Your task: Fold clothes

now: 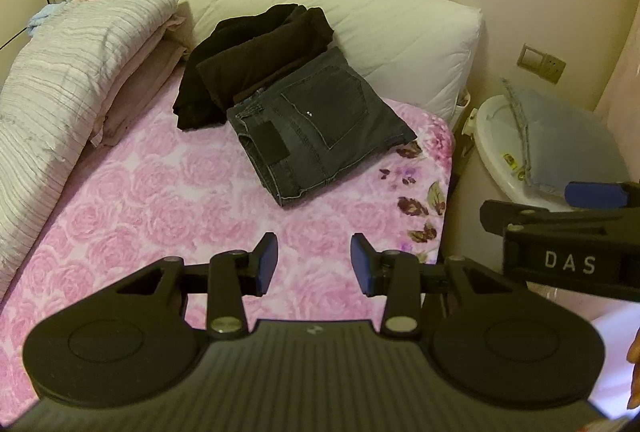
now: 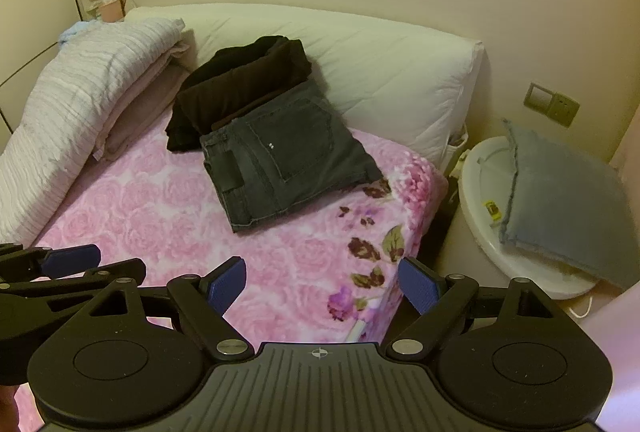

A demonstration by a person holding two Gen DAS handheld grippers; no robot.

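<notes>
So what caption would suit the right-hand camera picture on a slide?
Open right gripper hovers over pink floral bedspread, facing folded dark jeans beside dark garments.

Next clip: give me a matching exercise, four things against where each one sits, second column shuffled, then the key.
1. jeans
2. brown garment
3. blue cloth
4. striped quilt

A. on the white tub beside the bed
B. folded, nearest the tongs, on the pink sheet
C. along the bed's left side
D. behind the jeans, against the pillow

Pairs: 1-B, 2-D, 3-A, 4-C
</notes>
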